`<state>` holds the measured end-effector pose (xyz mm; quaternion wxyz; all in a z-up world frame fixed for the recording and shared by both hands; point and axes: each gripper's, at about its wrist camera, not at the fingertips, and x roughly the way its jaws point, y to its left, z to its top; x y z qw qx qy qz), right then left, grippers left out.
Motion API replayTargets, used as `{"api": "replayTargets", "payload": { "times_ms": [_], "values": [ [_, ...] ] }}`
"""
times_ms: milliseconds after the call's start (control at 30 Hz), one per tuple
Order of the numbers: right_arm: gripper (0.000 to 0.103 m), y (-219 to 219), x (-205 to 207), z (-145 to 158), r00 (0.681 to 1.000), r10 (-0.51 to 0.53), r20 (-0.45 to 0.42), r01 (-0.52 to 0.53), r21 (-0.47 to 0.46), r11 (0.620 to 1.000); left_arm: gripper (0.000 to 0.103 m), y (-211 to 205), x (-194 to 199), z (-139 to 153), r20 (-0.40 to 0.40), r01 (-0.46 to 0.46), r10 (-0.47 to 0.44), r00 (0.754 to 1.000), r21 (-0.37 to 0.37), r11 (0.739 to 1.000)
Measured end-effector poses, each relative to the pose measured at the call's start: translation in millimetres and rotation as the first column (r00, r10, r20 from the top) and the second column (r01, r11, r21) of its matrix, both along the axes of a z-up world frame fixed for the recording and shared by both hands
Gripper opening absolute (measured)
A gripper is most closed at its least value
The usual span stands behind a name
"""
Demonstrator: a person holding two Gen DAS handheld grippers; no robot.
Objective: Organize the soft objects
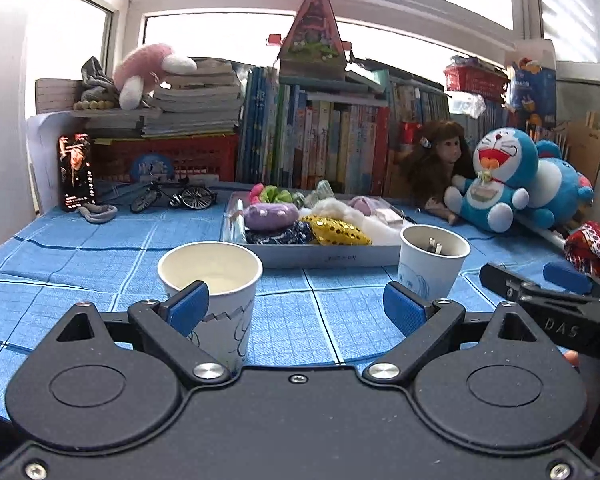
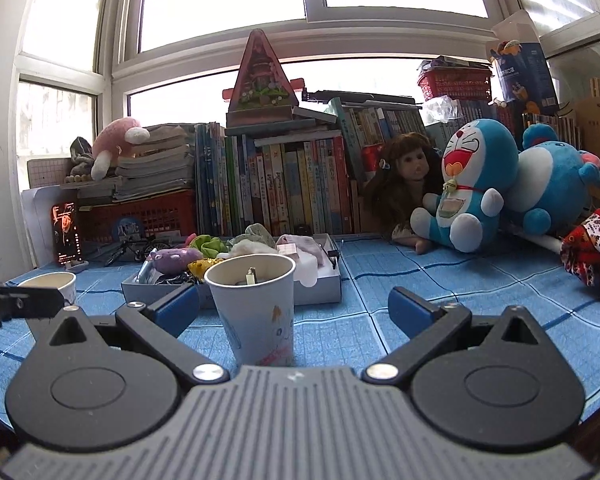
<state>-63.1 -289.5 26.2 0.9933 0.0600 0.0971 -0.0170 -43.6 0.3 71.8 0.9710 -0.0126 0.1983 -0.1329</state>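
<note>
Left wrist view: the tray [image 1: 320,254] of soft objects lies straight beyond the left gripper [image 1: 296,308], whose jaws stand apart and empty, the right gripper [image 1: 540,280] flanking it.

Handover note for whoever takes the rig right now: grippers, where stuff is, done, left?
Left gripper: open, empty, its left finger by the empty white paper cup.
Right gripper: open, empty, behind the drawn-on paper cup holding small metal bits.
Soft items (purple plush pouch, gold sequin piece, green scrunchie) all lie in the shallow grey tray.
Done: nothing visibly sorted. Left: everything.
</note>
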Motion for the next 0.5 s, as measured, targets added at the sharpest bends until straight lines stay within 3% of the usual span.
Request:
{"api": "replayTargets", "payload": {
  "times_ms": [233,500],
  "values": [
    [0.103,8,2,-9,0.999,0.028,-0.027,-0.028,-0.005,1.000,0.094,1,-8,-11,-0.005,-0.023,0.023,1.000,0.029,0.999],
    [0.103,13,7,-21,0.995,0.042,-0.091,-0.042,0.001,0.999,0.094,1,-3,-40,-0.094,-0.051,0.055,0.994,0.044,0.998]
  ]
}}
